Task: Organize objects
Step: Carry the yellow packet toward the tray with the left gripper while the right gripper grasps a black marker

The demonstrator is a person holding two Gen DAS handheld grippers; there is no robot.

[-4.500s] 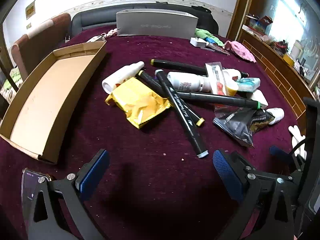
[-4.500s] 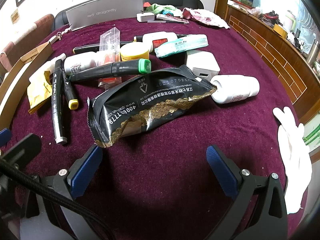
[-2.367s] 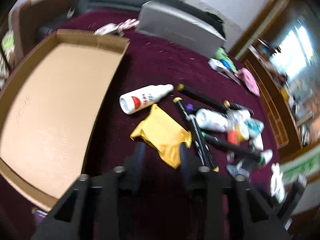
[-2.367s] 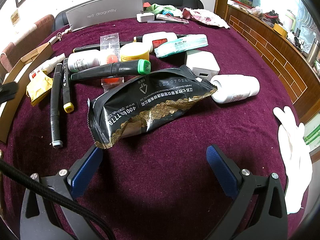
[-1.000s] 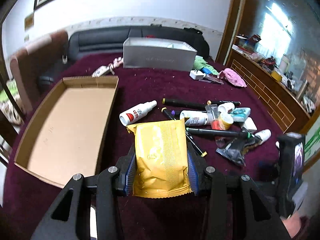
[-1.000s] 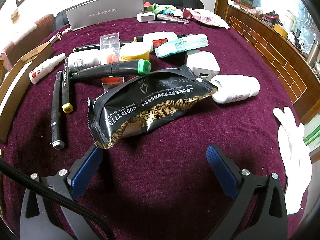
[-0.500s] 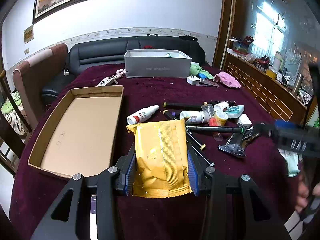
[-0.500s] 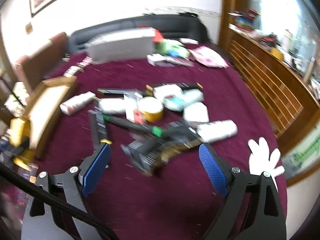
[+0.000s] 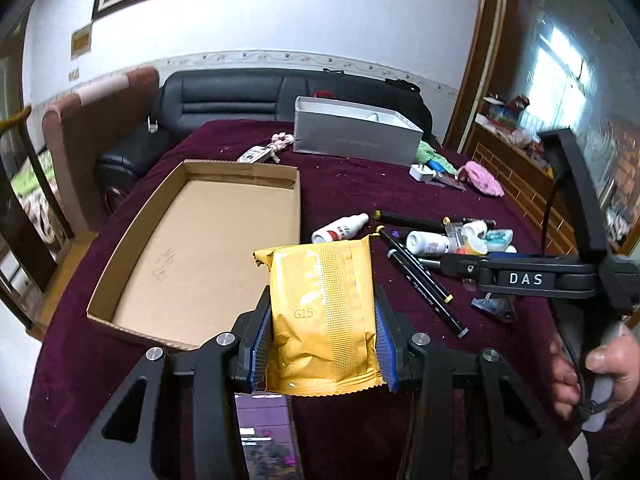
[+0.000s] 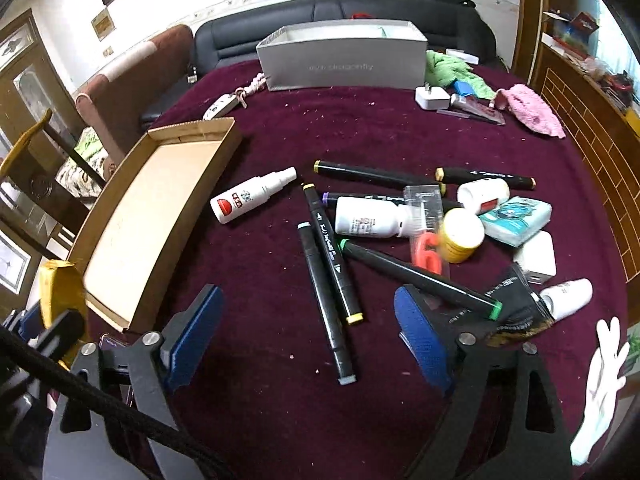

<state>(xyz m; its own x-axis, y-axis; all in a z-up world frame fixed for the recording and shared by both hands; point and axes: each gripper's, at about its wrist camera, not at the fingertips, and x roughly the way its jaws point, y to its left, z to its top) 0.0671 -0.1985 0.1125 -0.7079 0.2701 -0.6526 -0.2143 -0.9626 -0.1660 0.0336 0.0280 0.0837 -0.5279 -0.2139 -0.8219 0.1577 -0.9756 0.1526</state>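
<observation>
Left claw (image 9: 323,344) clenched on the gold packet (image 9: 322,312), blue pads (image 9: 262,338) pinching both side edges, packet upright and lifted off the bench (image 9: 360,192). 4.5 s ago that packet lay flat in the pile beside the markers and the left claw sat open over bare cloth; now it hangs just in front of the near right corner of the cardboard tray (image 9: 120,248), not inside it. Tray holds nothing visible.

Right claw (image 10: 304,336) released, pads wide apart. Earlier it sat low, right behind the black snack bag (image 10: 516,304); now it is raised and shifted left, so the bag sits at its right pad and two black markers (image 10: 326,280) lie between the fingers. Not touching either.

Pose: left claw held high, pointing along the bench toward the grey box (image 9: 356,132) at the far end. Right claw tilted down at the clutter; the person's hand (image 9: 592,368) shows on its handle in the left view. White spray bottle (image 10: 250,196) lies between tray and markers. White glove (image 10: 600,384) at the bench's right edge.
</observation>
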